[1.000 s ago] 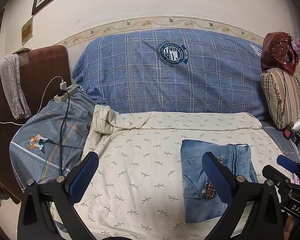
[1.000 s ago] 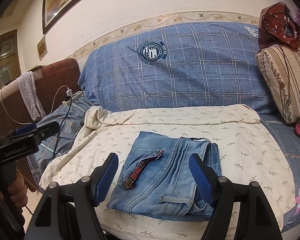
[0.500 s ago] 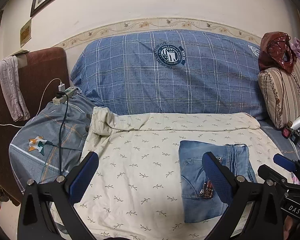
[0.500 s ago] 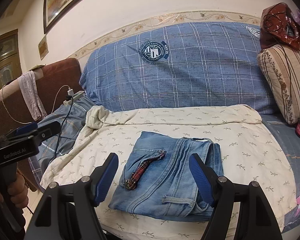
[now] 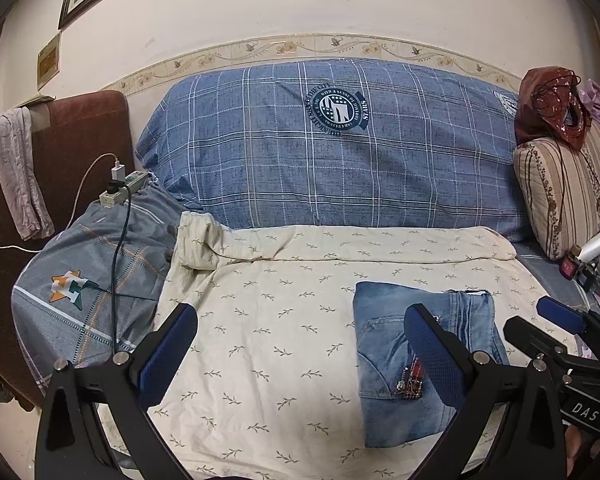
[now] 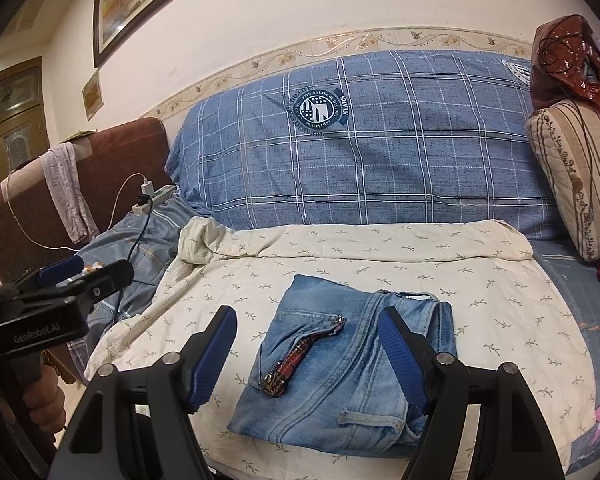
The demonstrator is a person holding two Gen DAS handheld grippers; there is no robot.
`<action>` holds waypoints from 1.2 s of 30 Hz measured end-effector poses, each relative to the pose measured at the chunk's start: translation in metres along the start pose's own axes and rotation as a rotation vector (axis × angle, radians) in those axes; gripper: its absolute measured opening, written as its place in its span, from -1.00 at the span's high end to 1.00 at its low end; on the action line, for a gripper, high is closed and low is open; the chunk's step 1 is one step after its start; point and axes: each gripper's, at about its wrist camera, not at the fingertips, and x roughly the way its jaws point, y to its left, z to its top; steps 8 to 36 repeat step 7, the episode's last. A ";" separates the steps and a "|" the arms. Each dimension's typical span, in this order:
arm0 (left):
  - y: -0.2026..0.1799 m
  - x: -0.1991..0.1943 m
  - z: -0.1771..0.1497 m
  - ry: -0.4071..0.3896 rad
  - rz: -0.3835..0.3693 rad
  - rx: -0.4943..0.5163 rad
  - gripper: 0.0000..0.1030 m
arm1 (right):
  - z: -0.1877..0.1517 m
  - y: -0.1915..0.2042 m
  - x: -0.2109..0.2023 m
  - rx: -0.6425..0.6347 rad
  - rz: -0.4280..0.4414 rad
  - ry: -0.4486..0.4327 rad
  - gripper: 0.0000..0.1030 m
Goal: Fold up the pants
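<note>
Light blue denim pants (image 6: 352,364) lie folded into a compact rectangle on the cream leaf-print sheet (image 6: 340,264); a red plaid pocket trim shows on top. They also show in the left wrist view (image 5: 396,356). My right gripper (image 6: 306,350) is open and empty, held above the pants' near edge. My left gripper (image 5: 300,344) is open and empty, held over the sheet to the left of the pants; its right finger overlaps the pants in view. Each gripper shows at the edge of the other's view.
A big blue plaid cushion (image 5: 332,148) lines the wall behind. A striped cushion (image 5: 564,188) with a red bag stands at the right. A power strip (image 5: 122,190) with cables lies on the grey-blue cover at the left, by a brown armrest (image 5: 80,140).
Both grippers have pulled back a little from the folded pants and stay open. The pants have not moved.
</note>
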 end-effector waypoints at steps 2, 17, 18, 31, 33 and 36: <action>-0.001 0.000 0.000 -0.014 -0.018 0.003 -0.99 | 0.000 0.001 0.002 -0.006 -0.001 0.002 -0.49; 0.008 0.032 -0.002 0.052 -0.036 -0.004 -0.99 | 0.003 -0.010 0.005 -0.046 -0.064 -0.011 -0.49; 0.008 0.032 -0.002 0.052 -0.036 -0.004 -0.99 | 0.003 -0.010 0.005 -0.046 -0.064 -0.011 -0.49; 0.008 0.032 -0.002 0.052 -0.036 -0.004 -0.99 | 0.003 -0.010 0.005 -0.046 -0.064 -0.011 -0.49; 0.008 0.032 -0.002 0.052 -0.036 -0.004 -0.99 | 0.003 -0.010 0.005 -0.046 -0.064 -0.011 -0.49; 0.008 0.032 -0.002 0.052 -0.036 -0.004 -0.99 | 0.003 -0.010 0.005 -0.046 -0.064 -0.011 -0.49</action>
